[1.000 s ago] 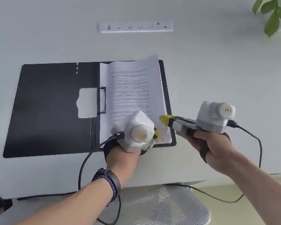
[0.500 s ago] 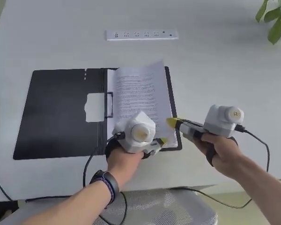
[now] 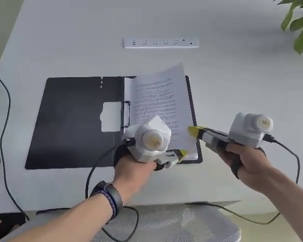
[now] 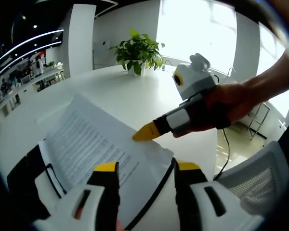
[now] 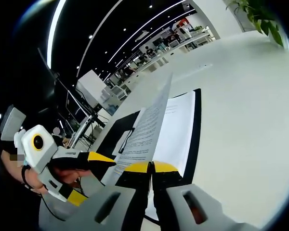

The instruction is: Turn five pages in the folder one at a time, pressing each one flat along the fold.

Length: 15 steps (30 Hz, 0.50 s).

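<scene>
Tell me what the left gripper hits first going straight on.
Probably the right gripper, which pinches the page just ahead of the open left gripper. Depth is unclear.

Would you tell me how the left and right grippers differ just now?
The left gripper has its jaws apart; the right gripper has its jaws pinched on the top page. The left sits at the folder's near edge; the right reaches in from the page's outer edge. Both have yellow tips.

The folder (image 3: 70, 121) lies open on the table (image 3: 242, 75), with the pages (image 3: 161, 101) on its right half. The power strip (image 3: 160, 43) lies behind the folder, and the plant (image 3: 300, 25) stands at the far right.
</scene>
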Each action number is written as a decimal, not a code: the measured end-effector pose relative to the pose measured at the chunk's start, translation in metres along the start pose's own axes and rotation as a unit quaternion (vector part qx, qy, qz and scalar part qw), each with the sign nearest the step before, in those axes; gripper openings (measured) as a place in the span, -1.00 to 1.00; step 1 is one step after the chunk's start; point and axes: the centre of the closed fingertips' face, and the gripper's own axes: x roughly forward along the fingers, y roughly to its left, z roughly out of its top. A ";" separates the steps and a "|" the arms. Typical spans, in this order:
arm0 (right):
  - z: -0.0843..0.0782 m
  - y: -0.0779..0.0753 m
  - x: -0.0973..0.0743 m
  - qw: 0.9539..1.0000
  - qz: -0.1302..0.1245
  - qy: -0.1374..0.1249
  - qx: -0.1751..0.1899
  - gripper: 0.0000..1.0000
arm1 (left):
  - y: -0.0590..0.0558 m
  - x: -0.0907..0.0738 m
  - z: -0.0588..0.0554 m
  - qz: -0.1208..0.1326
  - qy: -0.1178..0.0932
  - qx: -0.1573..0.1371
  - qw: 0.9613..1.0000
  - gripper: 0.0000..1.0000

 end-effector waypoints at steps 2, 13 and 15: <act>0.002 0.004 -0.002 1.000 0.004 -0.002 -0.007 -1.00 | 0.004 -0.006 0.000 0.005 -0.002 -0.001 1.000 -0.10; 0.007 0.014 -0.003 1.000 0.016 -0.005 -0.017 -1.00 | 0.029 -0.041 -0.008 0.031 -0.014 -0.021 0.999 0.05; 0.007 0.016 -0.003 1.000 0.018 -0.006 -0.017 -1.00 | 0.035 -0.049 -0.011 0.039 -0.016 -0.026 0.999 0.06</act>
